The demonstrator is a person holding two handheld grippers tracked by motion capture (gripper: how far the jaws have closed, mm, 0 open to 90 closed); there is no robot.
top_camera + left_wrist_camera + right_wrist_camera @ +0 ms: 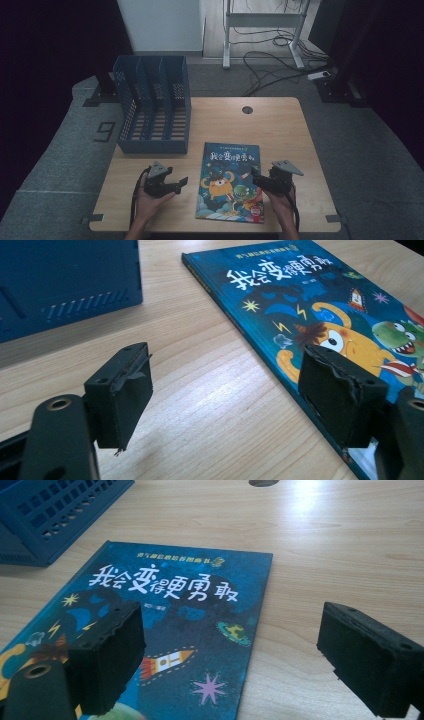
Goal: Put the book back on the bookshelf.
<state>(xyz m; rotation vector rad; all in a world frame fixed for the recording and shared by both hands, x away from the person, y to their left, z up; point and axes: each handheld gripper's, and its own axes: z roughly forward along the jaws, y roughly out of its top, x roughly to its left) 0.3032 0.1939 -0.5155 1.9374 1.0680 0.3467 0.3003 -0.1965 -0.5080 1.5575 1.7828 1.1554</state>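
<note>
Lying flat on the wooden desk [280, 125], cover up, the picture book [231, 181] sits near the front edge, between the person's two hands, its blue cover showing cartoon monsters, a rocket and stars under a line of white characters. To its left, the left claw [181, 183] hovers just beside the book's left edge, pointing toward it; in the left gripper view its jaws stand well apart with only bare desk between them, one pad in front of the book's edge without pressing on it, so it is open and holds nothing. At the right, the right claw [256, 176] reaches over the book's right edge; in the right gripper view its jaws are also spread wide, one pad above the cover and the other above the desk beside it, the book's right edge running between them, gripping nothing. A blue file rack [152, 105] with three upright compartments stands at the back left of the desk, well apart from the book, and a round cable hole [247, 109] sits near the far edge.
</note>
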